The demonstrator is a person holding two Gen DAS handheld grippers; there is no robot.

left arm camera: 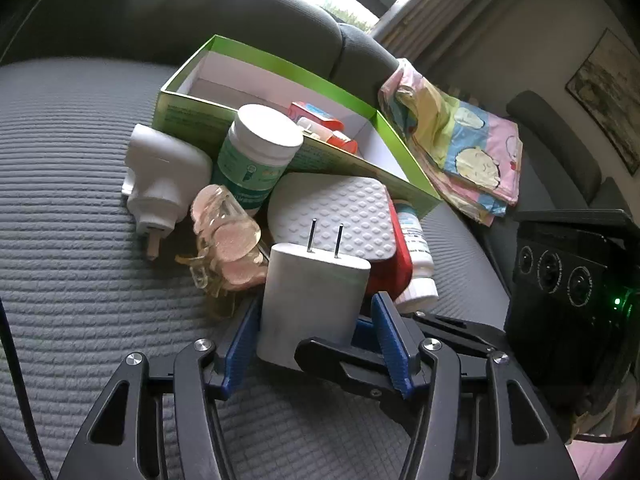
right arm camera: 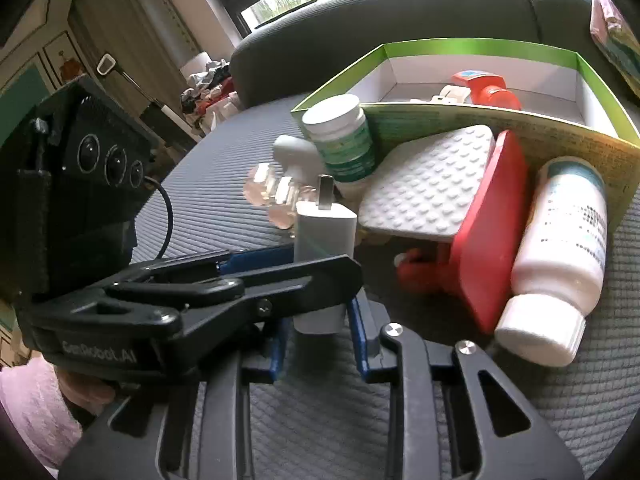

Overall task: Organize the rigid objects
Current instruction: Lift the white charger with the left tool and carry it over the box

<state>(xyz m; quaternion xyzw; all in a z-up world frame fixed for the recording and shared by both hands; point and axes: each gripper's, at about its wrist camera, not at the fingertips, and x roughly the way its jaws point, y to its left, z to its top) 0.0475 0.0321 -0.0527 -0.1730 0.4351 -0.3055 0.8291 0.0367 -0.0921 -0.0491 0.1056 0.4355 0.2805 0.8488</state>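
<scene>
Both tongs (left arm camera: 316,340) (right arm camera: 318,336) clamped on white charger (left arm camera: 312,300), prongs up

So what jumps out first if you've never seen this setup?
The white plug charger, prongs up, gripped at once by the left gripper and the right gripper. Behind it, bottles and a white bumpy pad lean in a heap against the open green box on the grey sofa seat.
</scene>
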